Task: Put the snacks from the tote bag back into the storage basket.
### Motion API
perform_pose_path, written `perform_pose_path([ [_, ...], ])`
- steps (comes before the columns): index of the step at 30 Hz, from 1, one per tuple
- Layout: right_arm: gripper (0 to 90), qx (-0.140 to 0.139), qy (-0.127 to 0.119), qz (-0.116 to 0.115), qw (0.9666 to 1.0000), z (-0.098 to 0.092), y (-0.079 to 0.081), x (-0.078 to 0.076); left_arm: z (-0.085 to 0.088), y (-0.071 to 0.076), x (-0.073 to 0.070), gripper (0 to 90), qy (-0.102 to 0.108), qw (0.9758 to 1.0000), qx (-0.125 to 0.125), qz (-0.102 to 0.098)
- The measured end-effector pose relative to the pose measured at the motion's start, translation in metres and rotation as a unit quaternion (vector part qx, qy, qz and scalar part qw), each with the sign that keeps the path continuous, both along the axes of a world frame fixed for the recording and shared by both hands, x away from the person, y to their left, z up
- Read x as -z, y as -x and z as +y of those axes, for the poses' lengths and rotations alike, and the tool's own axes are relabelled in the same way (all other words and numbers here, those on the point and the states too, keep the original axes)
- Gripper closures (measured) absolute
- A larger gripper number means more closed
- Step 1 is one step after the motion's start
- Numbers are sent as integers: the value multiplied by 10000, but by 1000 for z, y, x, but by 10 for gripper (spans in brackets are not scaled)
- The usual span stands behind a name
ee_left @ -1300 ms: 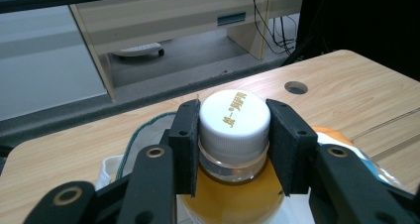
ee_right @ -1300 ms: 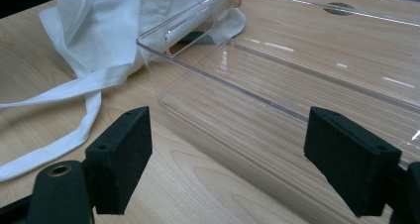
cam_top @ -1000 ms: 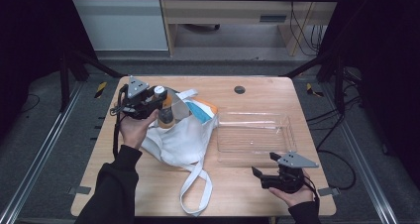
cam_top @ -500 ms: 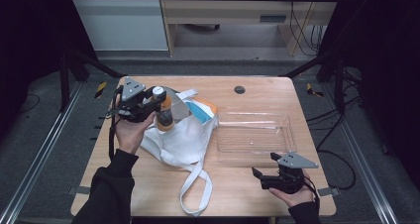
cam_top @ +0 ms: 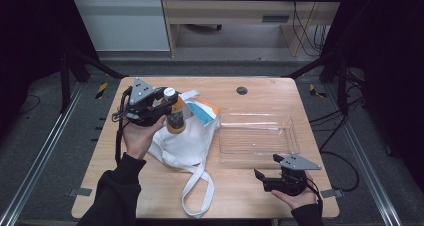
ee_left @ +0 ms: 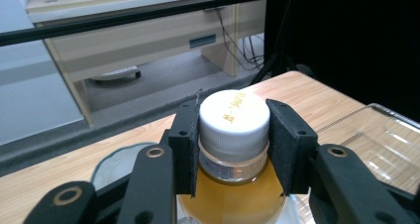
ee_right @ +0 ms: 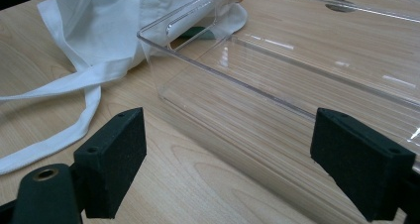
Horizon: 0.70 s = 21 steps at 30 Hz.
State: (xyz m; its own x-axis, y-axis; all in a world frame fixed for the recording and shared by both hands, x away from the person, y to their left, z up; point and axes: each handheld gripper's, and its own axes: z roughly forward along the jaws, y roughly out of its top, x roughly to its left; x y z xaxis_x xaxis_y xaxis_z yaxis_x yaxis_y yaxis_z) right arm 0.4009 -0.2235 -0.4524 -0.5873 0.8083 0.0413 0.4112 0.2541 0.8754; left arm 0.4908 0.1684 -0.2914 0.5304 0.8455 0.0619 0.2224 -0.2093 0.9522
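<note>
A bottle (cam_top: 175,120) of amber liquid with a white cap (ee_left: 234,116) hangs upright over the open white cloth bag (cam_top: 187,143) at the table's left. My left gripper (cam_top: 167,102) is shut on it, and its black pads (ee_left: 185,144) press the cap and neck from both sides. My right gripper (cam_top: 260,177) rests low near the table's front right edge, open with nothing between its jaws. Just ahead of the right gripper (ee_right: 237,159) lies the near wall of an empty clear plastic tray (ee_right: 297,85).
The tray (cam_top: 257,138) sits right of the bag, whose long strap (cam_top: 197,191) trails toward the front edge. A blue and orange packet (cam_top: 204,111) shows at the bag's mouth. A round dark grommet (cam_top: 242,90) lies at the far middle of the table.
My left gripper has risen a little with the bottle, which now hangs higher above the bag. The right gripper has stayed where it was.
</note>
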Motion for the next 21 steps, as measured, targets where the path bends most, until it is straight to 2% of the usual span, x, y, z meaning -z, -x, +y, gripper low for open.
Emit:
perform_pose_path([
  [14, 146, -7, 13, -17, 10000, 0, 1, 0, -31, 4, -6, 592, 50, 9996, 267, -68],
  [15, 146, -11, 14, -17, 10000, 0, 1, 0, -33, 4, -6, 592, 30, 9995, 275, -127],
  [16, 146, -10, -2, 1, 10000, 1, 1, 0, -35, 5, -6, 592, 48, 9995, 294, -75],
  [18, 146, -20, 6, -3, 10000, 1, 1, 0, -39, 5, -7, 592, 42, 9994, 308, -135],
  [21, 146, -25, -9, 10, 10000, 1, 2, 1, -45, 8, -8, 592, 86, 9991, 394, -87],
])
